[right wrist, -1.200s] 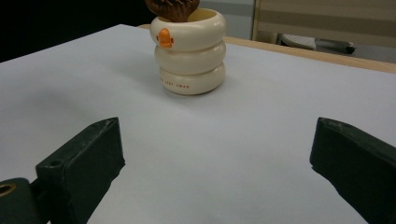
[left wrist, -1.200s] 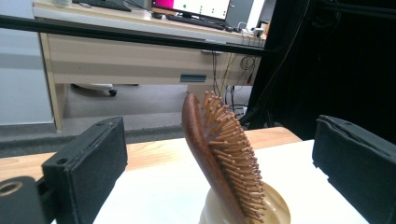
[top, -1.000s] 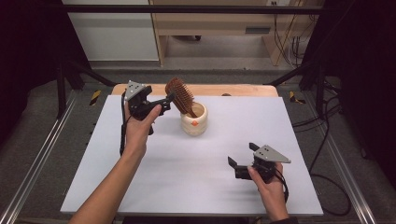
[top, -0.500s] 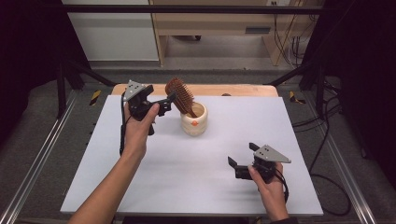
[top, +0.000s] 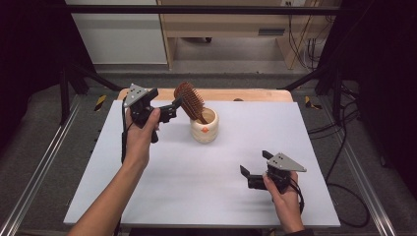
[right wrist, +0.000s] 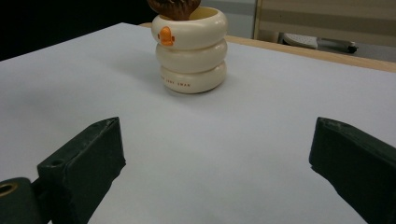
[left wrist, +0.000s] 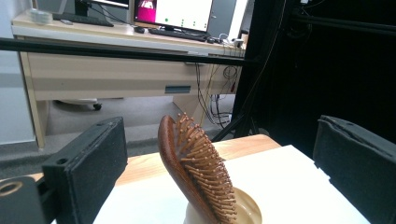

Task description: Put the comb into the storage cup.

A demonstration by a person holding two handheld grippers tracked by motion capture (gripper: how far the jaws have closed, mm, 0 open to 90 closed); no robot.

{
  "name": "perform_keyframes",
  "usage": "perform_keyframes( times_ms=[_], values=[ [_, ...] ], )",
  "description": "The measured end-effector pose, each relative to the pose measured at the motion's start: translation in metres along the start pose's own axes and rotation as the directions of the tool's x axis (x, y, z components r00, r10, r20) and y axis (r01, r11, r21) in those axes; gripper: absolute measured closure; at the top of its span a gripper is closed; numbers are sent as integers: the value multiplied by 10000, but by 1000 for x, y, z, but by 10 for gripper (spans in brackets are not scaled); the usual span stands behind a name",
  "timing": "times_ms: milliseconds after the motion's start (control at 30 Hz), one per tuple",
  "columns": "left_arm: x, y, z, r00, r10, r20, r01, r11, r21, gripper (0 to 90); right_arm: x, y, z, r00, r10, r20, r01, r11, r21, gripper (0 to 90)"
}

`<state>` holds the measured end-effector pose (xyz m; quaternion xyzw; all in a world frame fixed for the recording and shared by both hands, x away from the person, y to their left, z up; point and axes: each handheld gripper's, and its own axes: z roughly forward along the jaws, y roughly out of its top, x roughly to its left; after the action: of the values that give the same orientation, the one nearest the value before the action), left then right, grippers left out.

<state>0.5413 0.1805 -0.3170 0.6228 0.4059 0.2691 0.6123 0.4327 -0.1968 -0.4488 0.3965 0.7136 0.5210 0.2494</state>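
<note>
We judge the wooden hairbrush, upper centre in the cup, light and stiff, best pinched across its head by our wide-open, empty left gripper.

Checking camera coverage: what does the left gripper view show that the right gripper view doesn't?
Left gripper view: the brush head with its bristles, leaning between that gripper's open jaws, plus a desk with monitors behind.

Right gripper view: the cup's whole ringed side with an orange mark, and wide bare table ahead of open jaws that touch nothing.

Both: the cream cup with the brush standing in it, on the white table.
</note>
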Motion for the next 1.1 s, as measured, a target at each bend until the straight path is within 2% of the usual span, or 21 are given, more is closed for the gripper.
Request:
perform_keyframes(
  times_ms=[533, 733, 1100],
  values=[
    [8, 8, -17, 10000, 53, -70, -54, 9998, -184, 30, -1, -1, -1, 10000, -44, 38, 44, 10000, -21, 41],
    [9, 6, -22, 9993, 364, -105, -366, 9993, -111, 29, -1, -1, -2, 10000, -37, 48, 37, 10000, -22, 42],
    [13, 8, -36, 9990, 424, -157, -427, 9989, -173, 28, 0, -1, -1, 9999, -124, 19, 124, 9999, 14, 42]
  ],
)
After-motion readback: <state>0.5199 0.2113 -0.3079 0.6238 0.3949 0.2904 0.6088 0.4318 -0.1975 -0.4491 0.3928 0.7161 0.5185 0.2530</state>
